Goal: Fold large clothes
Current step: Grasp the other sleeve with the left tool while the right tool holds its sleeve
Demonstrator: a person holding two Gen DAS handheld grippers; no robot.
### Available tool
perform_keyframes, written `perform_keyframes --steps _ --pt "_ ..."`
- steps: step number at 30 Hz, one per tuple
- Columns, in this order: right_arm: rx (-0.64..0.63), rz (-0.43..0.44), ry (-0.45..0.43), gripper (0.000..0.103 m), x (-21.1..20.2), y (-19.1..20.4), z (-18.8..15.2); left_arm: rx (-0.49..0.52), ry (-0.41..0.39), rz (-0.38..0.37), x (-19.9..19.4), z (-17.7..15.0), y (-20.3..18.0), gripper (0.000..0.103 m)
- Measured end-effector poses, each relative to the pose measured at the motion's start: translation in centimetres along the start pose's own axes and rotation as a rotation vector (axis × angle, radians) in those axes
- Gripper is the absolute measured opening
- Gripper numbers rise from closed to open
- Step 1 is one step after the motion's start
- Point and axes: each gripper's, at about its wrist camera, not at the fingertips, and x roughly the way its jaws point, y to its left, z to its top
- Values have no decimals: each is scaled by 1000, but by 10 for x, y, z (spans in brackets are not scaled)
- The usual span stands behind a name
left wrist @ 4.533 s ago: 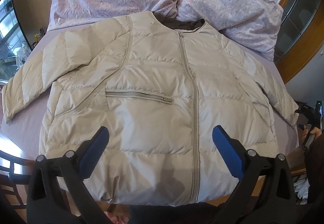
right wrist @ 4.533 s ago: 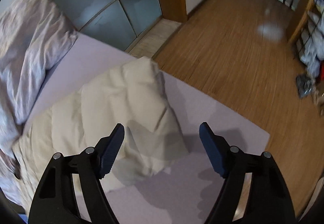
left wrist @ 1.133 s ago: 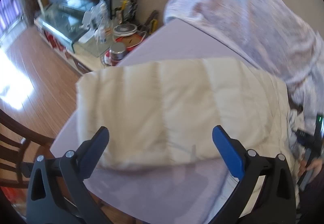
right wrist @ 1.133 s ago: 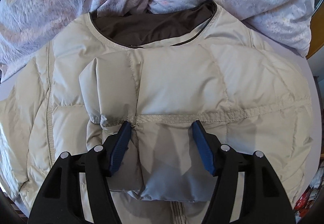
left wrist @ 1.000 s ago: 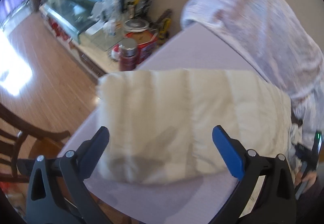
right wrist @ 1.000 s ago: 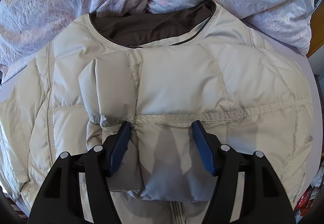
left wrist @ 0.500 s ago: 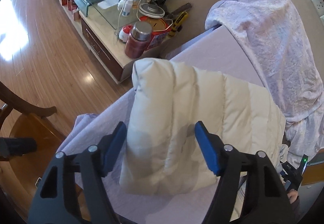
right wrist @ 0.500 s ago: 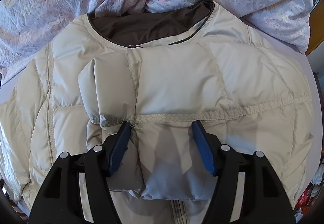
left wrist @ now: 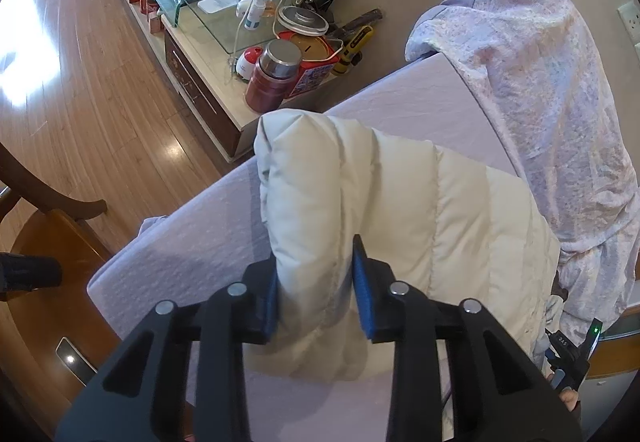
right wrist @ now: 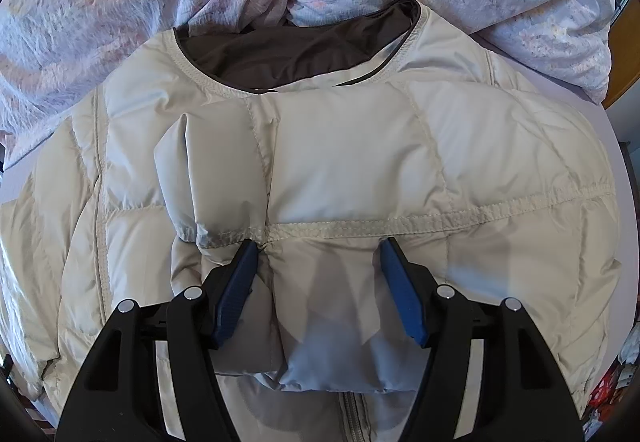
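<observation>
Closing left gripper (left wrist: 316, 282) on unbranded jacket (left wrist: 400, 210)

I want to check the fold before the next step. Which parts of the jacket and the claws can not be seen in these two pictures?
- Left wrist view: the sleeve end between the closing left claw pads is hidden by its own bunched fabric.
- Right wrist view: the zipper is cut off by the bottom edge.
- Right wrist view: whether the right claw presses the folded sleeve cannot be told; the padding hides contact.
- The jacket's hem is in neither view.
</observation>
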Motion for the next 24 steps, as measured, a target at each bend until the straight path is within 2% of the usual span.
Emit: perform_keyframes --steps 3,8,12,16,24 --pt "-1 5 -2 66 -1 0 -1 6 -17 -13 -4 1 -8 14" --pt "-1 34 0 68 -1 -11 2 65 -78 -83 -28 7 -39 11" --pt "1 54 -1 69 -1 -17 2 165 -142 -169 -58 11 -90 11" --pt "-3 80 -2 69 -6 -25 3 259 -172 -265 -83 5 -146 11" --pt "-9 139 -30 74 -28 -56 -2 432 -130 -488 -105 -29 -274 11"
